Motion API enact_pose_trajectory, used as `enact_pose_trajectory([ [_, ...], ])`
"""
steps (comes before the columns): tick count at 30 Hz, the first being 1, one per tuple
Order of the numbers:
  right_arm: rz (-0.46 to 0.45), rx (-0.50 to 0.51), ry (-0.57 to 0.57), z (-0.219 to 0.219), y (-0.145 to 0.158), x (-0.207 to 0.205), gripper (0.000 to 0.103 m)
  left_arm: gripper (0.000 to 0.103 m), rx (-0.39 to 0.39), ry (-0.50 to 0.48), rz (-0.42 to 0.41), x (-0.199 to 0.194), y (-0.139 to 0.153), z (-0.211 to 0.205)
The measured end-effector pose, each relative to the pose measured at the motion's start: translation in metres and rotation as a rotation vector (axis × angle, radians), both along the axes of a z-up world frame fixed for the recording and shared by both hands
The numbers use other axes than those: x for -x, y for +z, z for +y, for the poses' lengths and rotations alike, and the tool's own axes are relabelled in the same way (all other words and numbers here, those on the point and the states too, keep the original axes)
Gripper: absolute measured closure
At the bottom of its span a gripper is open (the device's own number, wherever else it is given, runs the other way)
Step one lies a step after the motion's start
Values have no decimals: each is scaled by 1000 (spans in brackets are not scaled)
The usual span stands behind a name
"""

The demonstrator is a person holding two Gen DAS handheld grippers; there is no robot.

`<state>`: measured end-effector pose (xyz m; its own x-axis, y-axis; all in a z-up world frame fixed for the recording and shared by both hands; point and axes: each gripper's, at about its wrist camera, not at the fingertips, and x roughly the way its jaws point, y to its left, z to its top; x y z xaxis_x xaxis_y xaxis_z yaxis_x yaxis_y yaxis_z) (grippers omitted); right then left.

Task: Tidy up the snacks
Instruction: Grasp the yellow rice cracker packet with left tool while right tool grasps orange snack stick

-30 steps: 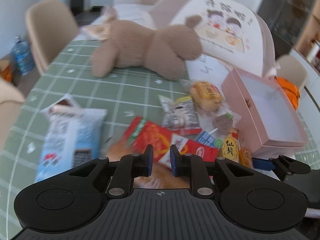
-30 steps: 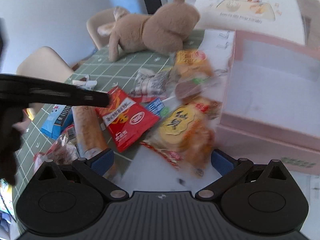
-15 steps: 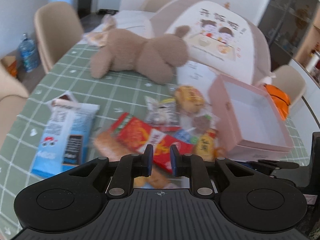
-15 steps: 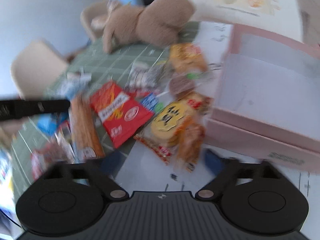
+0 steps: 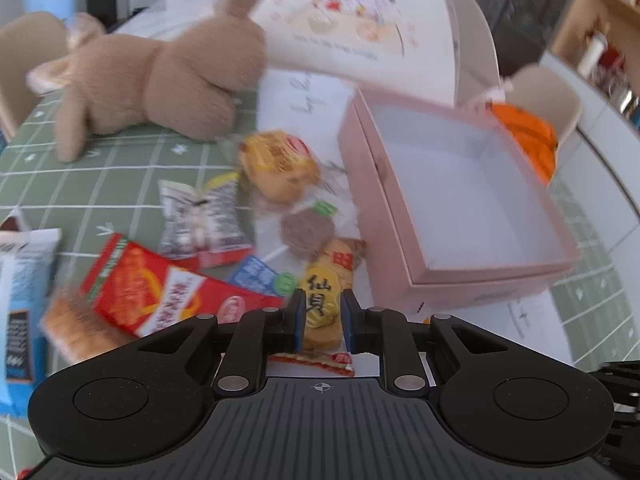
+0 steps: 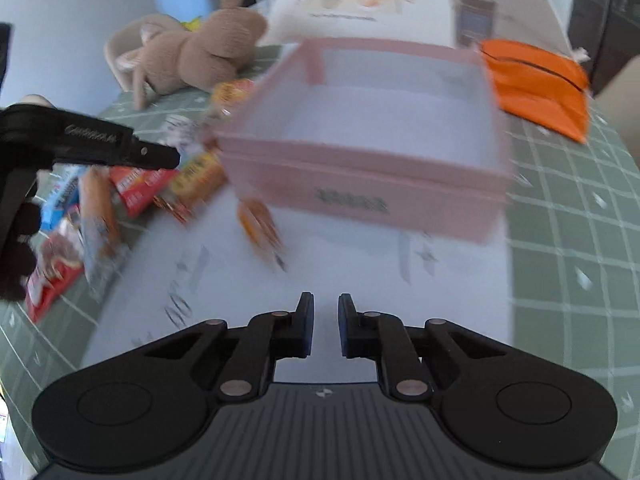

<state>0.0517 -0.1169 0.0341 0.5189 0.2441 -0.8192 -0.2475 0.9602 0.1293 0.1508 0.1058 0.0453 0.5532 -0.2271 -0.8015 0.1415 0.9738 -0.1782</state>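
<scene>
Several snack packets lie in a heap left of the open pink box (image 5: 460, 280), which is empty. My left gripper (image 5: 323, 312) hangs over the heap. Its jaws are nearly together and just opening. A yellow cracker packet (image 5: 320, 300) on the table shows through the narrow gap, with no pad pressing on it. Beside it lie a red packet (image 5: 160, 292), a black-and-white packet (image 5: 200, 220) and a round chocolate lollipop (image 5: 306, 230). My right gripper (image 6: 325, 320) is over white paper in front of the pink box (image 6: 360, 196), jaws closing to shut with nothing between them.
A brown plush toy (image 5: 152, 88) lies behind the heap. A domed food cover (image 5: 360, 20) stands behind the box, and an orange pouch (image 6: 532, 80) lies to its right. One small orange snack (image 6: 260, 224) sits alone before the box. The left gripper (image 6: 174, 158) reaches in from the left.
The left gripper has slid right, from over the red packet to over the yellow one. The right gripper has gone from wide open to shut and swung right to face the box front.
</scene>
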Motion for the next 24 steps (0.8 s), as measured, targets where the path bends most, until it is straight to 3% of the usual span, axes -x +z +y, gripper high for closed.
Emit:
enact_pose_trajectory([
  [1,5,2,-8,-5,-1,3,88,78,-37,-11,-24,-2,-1,-6],
  [4,14,6,-31,-14,-5,9,68,74,-137,-28,-49,-9,-3,-17],
  [8,-8,12,-26,-11,-7,11,38,63,-123,-28,-52,-14,-5,-12],
  [10,-27,30,-14,-2,-9,10,29,45,-125,-6,-50,-18,-6,-7],
  [12,-43,38,-8,2,-13,10,19,38,-110,24,-34,-23,-8,-1],
  [15,-55,42,-1,6,-16,11,11,37,-90,29,-18,-27,-8,-1],
  [19,-60,66,33,11,-18,13,7,41,-116,-38,-12,-24,-11,-13],
  [21,-59,92,56,14,-19,15,2,41,-151,-72,20,-22,-19,-23],
  [23,-57,93,68,14,-21,18,0,42,-201,-81,-11,-18,-20,-33],
  [24,-63,89,71,13,-21,19,0,50,-200,-68,-13,-17,-20,-34],
])
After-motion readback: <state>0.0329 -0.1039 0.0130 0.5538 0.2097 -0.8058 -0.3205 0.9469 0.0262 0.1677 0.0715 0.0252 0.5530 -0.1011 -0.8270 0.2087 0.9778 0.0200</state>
